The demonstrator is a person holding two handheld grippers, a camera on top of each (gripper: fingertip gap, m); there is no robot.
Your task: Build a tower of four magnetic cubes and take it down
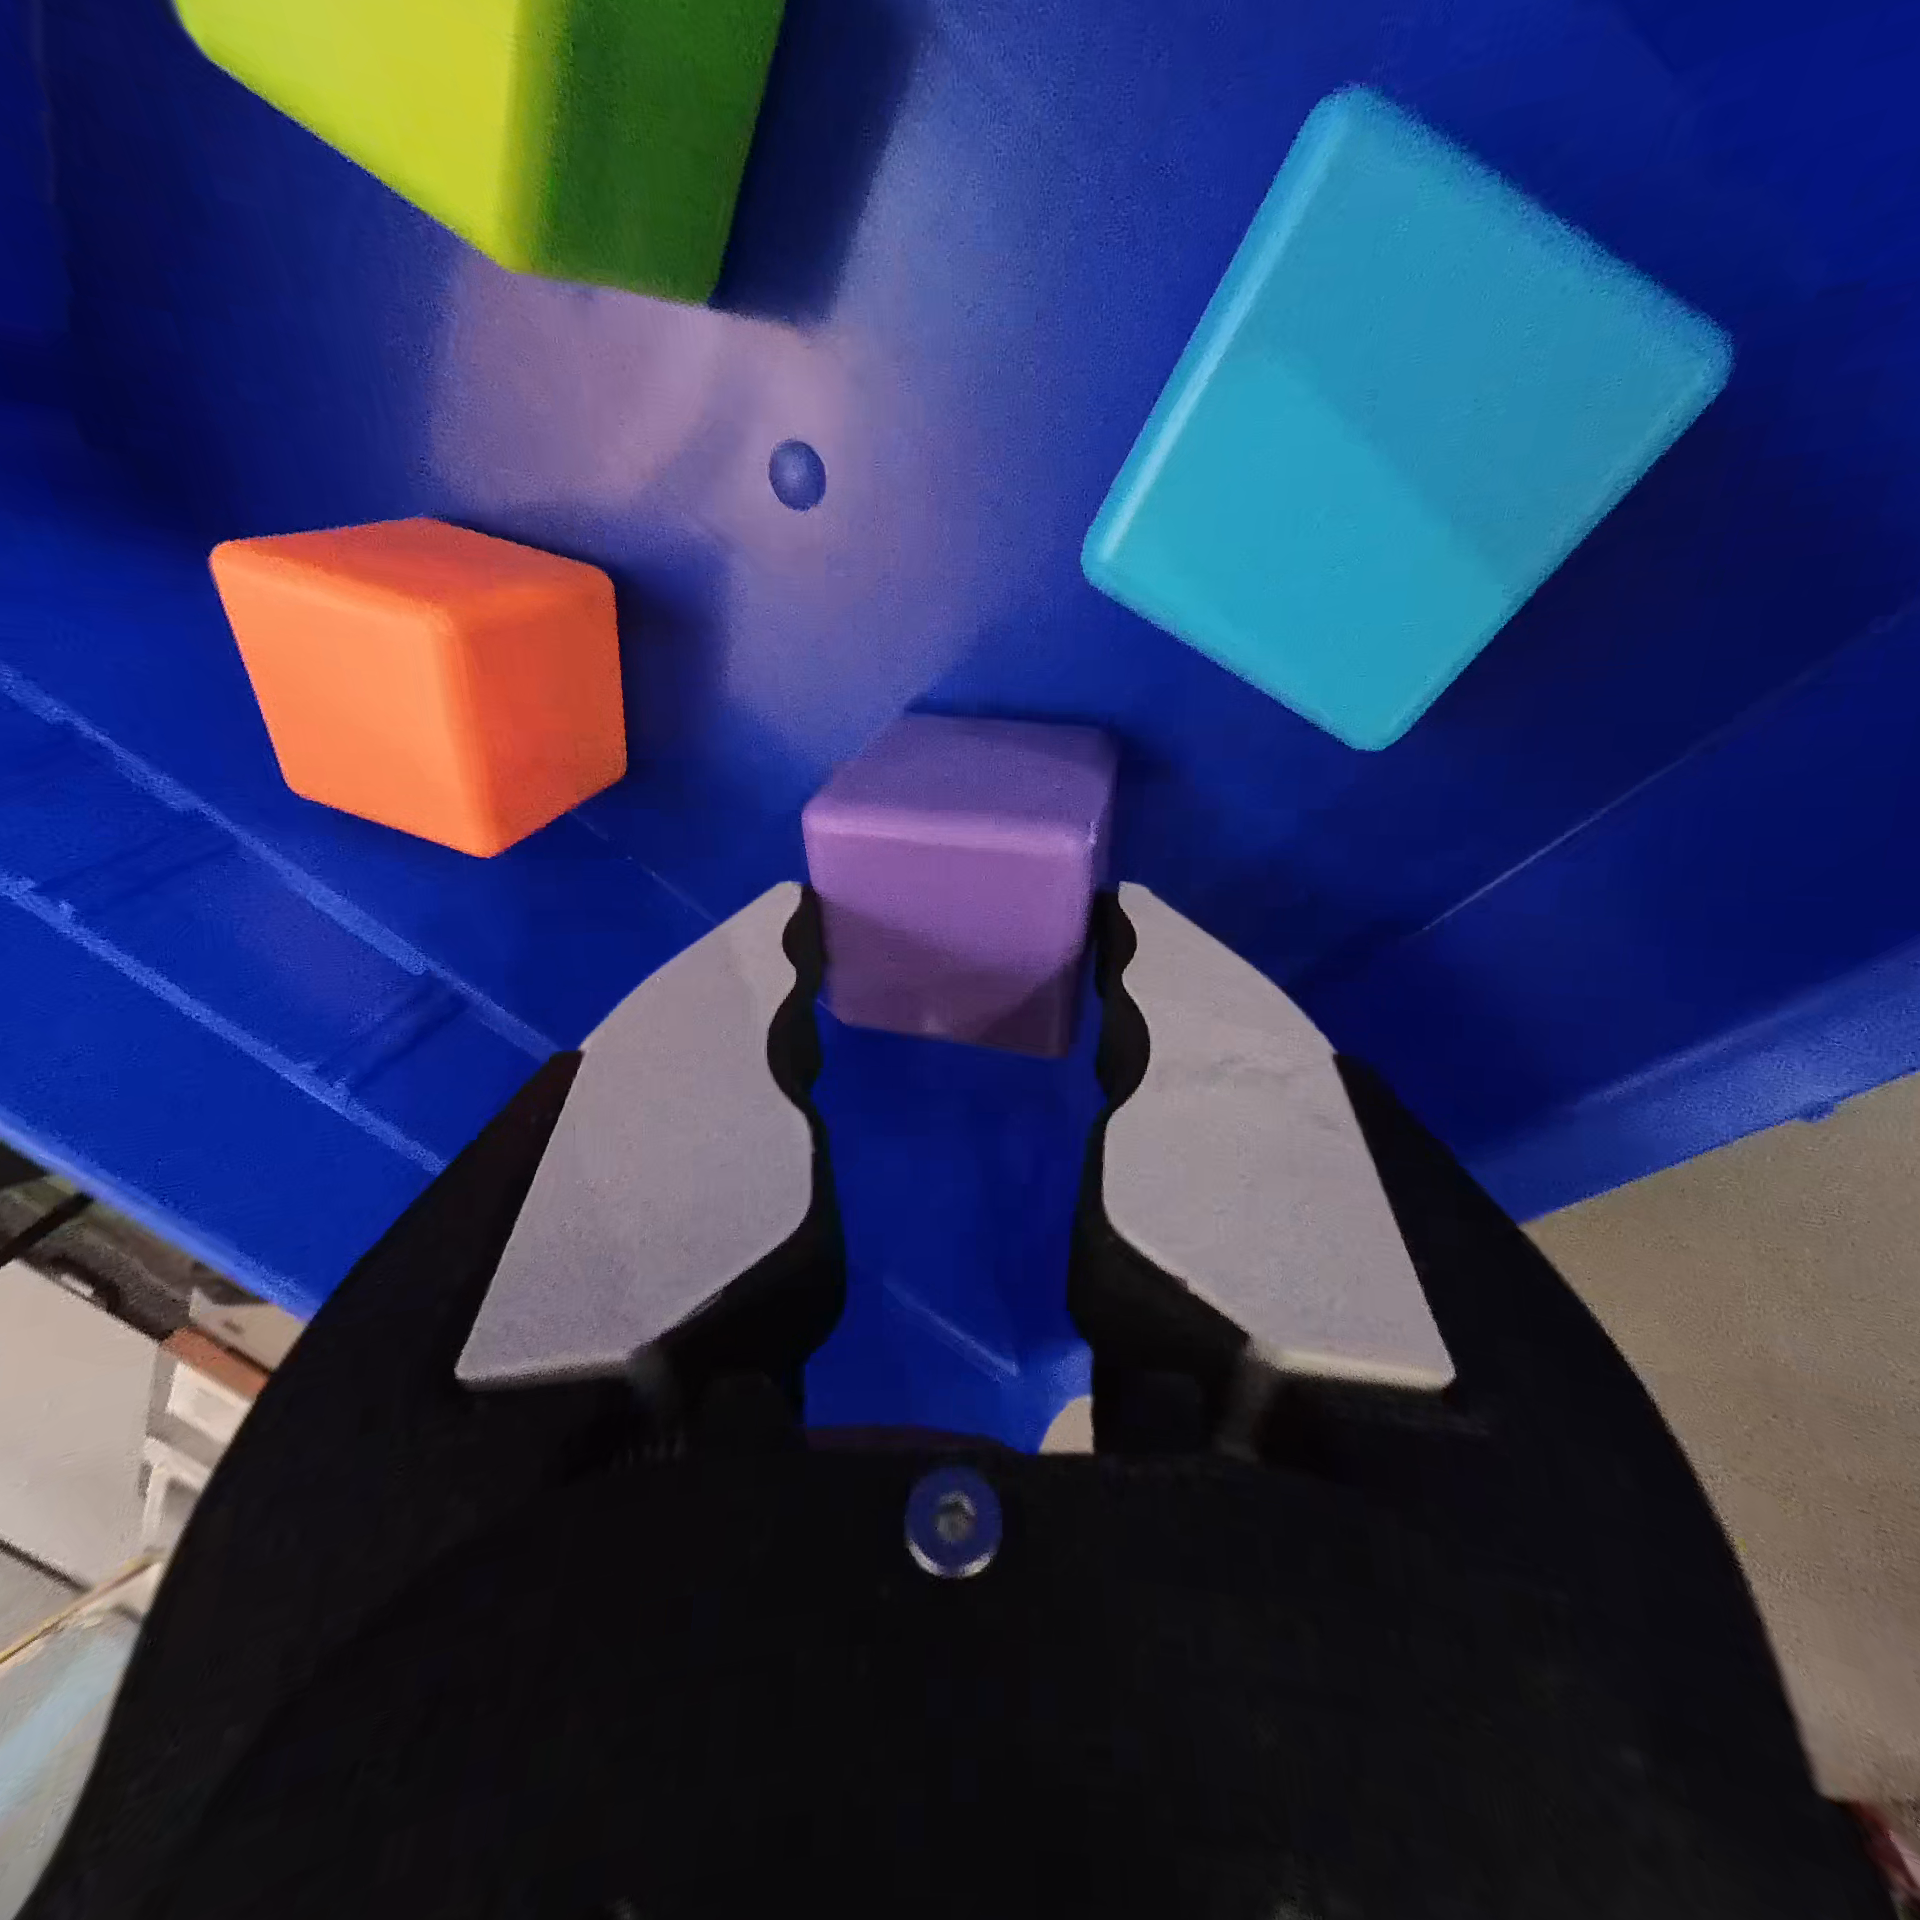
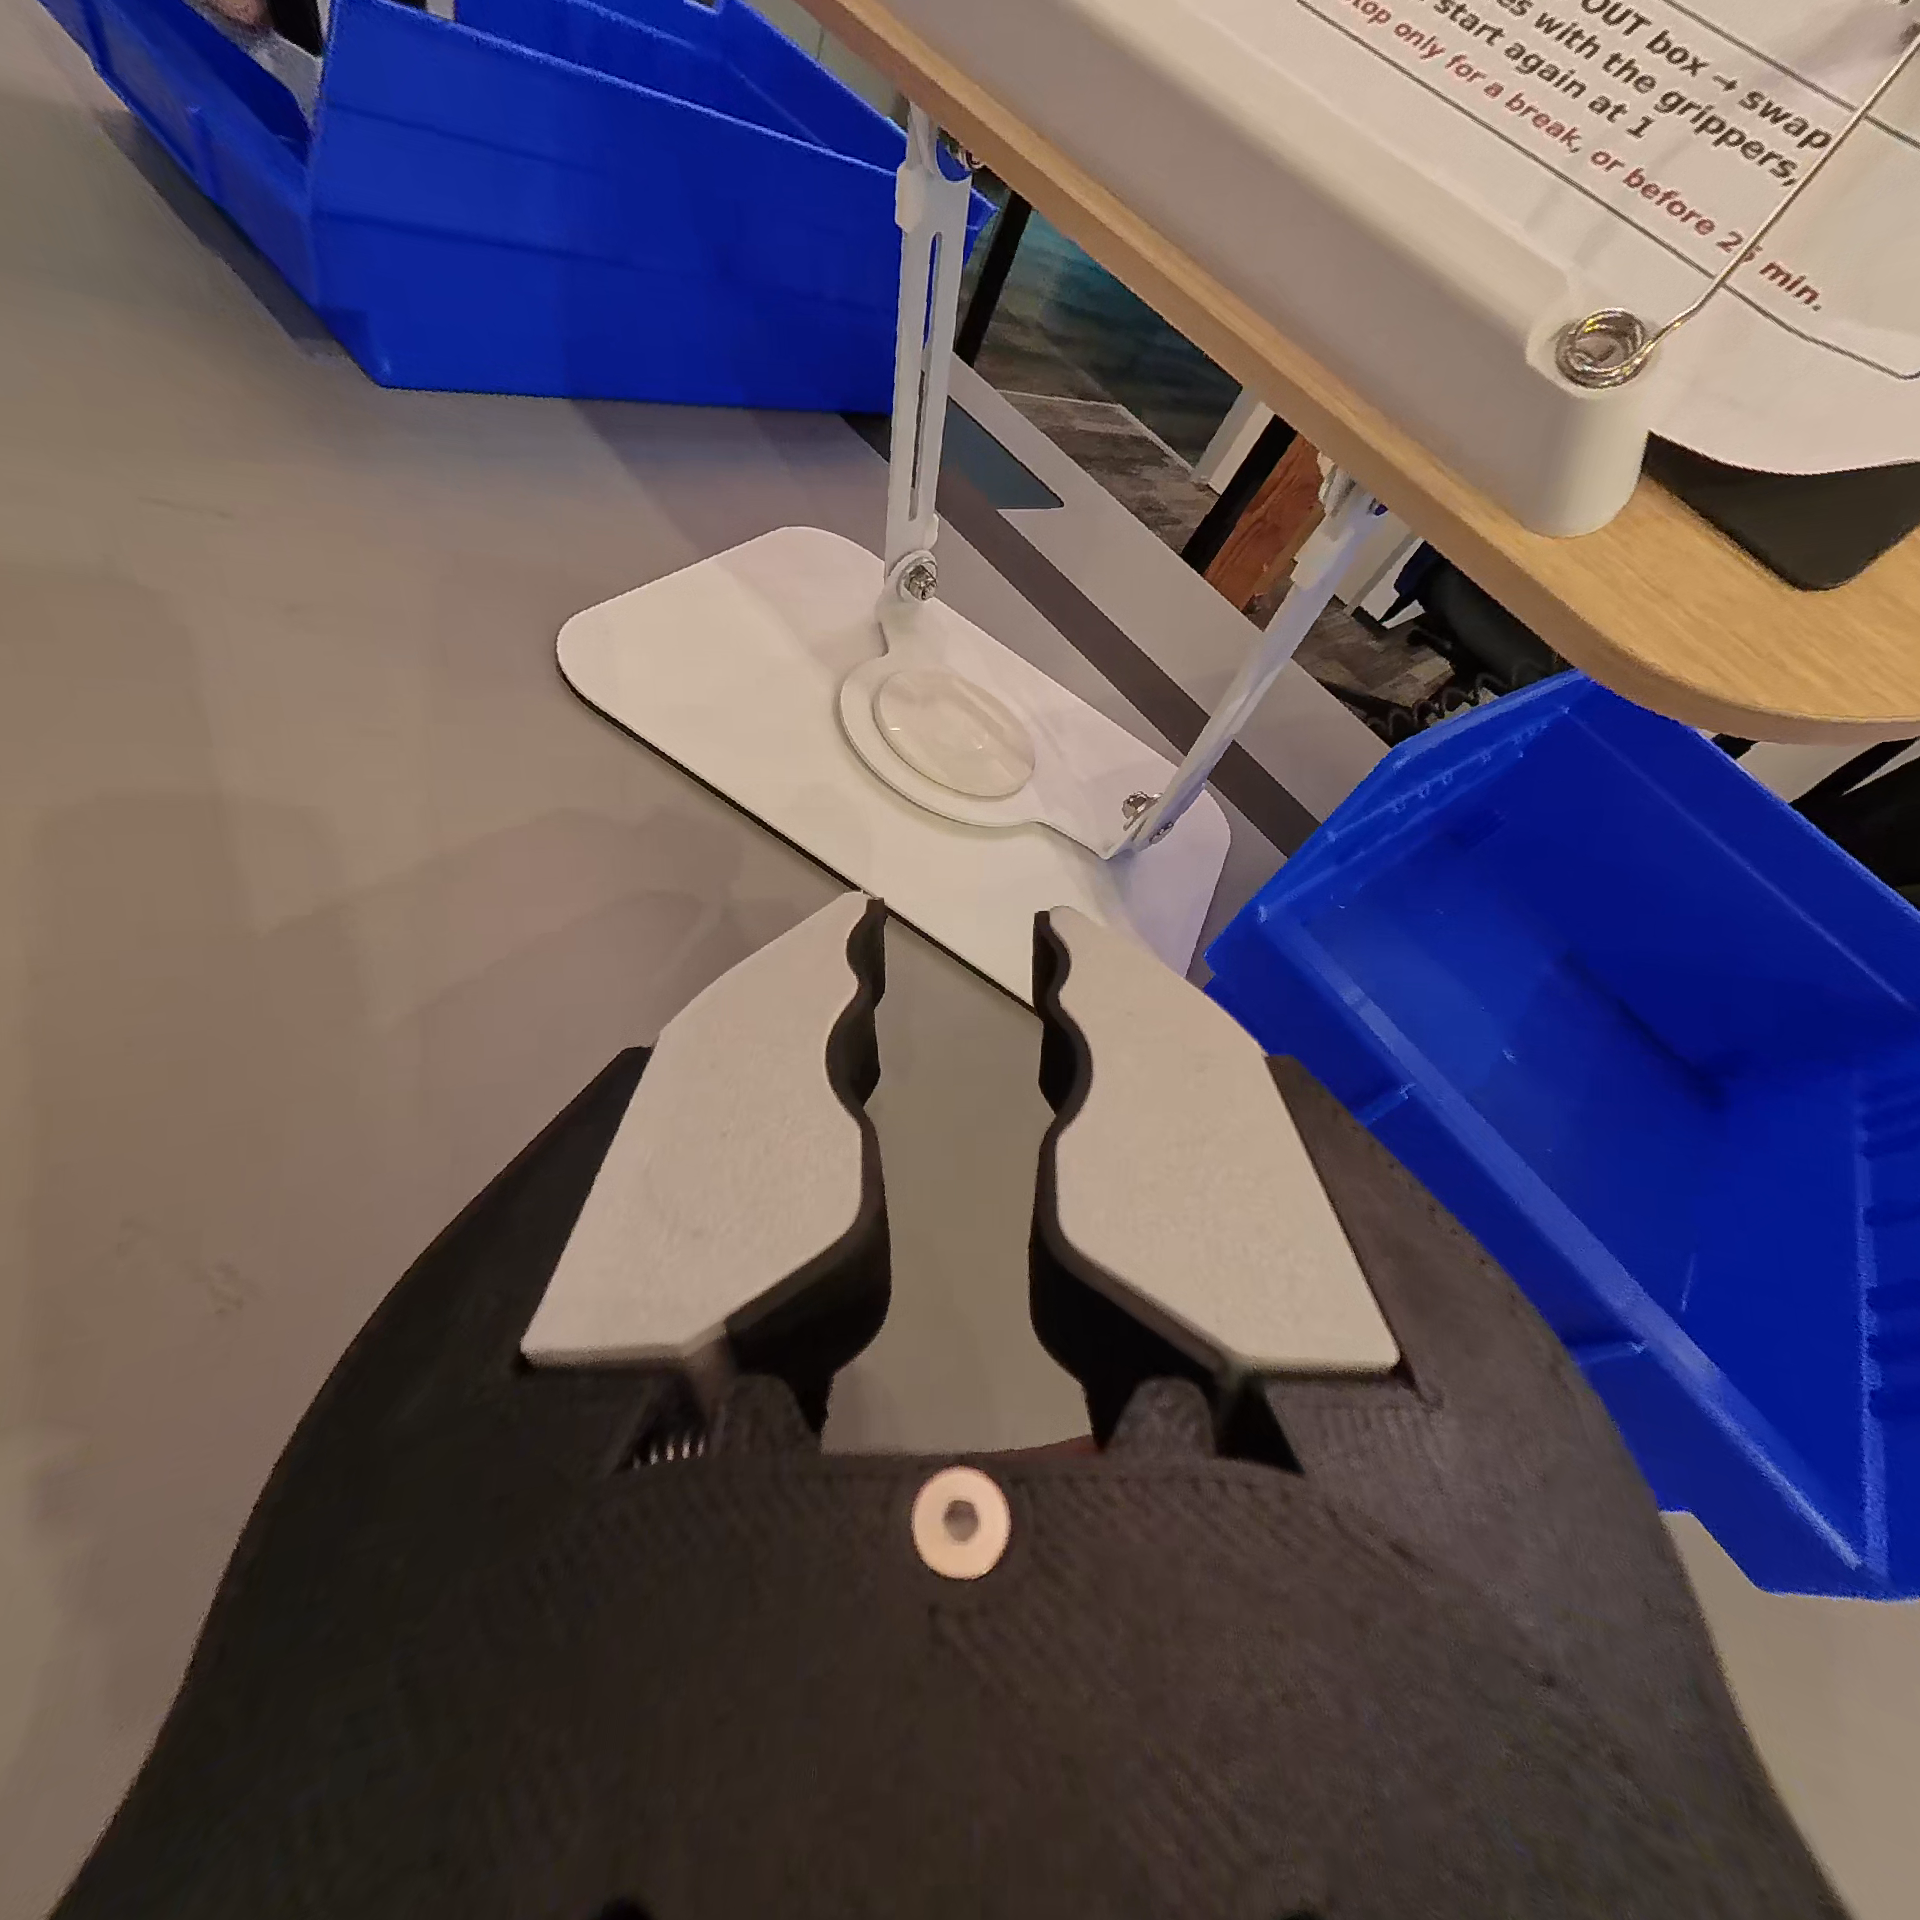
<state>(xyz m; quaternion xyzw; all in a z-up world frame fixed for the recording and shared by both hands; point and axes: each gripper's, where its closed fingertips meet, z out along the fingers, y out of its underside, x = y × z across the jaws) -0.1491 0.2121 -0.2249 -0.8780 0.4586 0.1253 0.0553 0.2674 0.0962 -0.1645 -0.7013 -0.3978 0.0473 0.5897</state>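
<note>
In the left wrist view, my left gripper (image 1: 956, 914) reaches into a blue bin (image 1: 935, 312) and its fingertips close on the two sides of a small purple cube (image 1: 956, 831). An orange cube (image 1: 426, 675) lies on the bin floor to the left. A cyan cube (image 1: 1392, 436) lies to the upper right, and a yellow-green cube (image 1: 488, 114) at the top left. In the right wrist view, my right gripper (image 2: 956, 920) is open and empty above the grey table (image 2: 260, 727). No cube shows in that view.
In the right wrist view, a white stand base (image 2: 748, 665) with thin legs holds up a wooden board bearing a printed sheet (image 2: 1351, 260). A blue bin (image 2: 1610, 1039) lies on its side at the right. More blue bins (image 2: 582, 229) stand at the back left. The left gripper's tips are roughly 45 cm from the right gripper's. The orange cube (image 1: 426, 675) lies some 7 cm from my left tips, 45 cm from my right tips.
</note>
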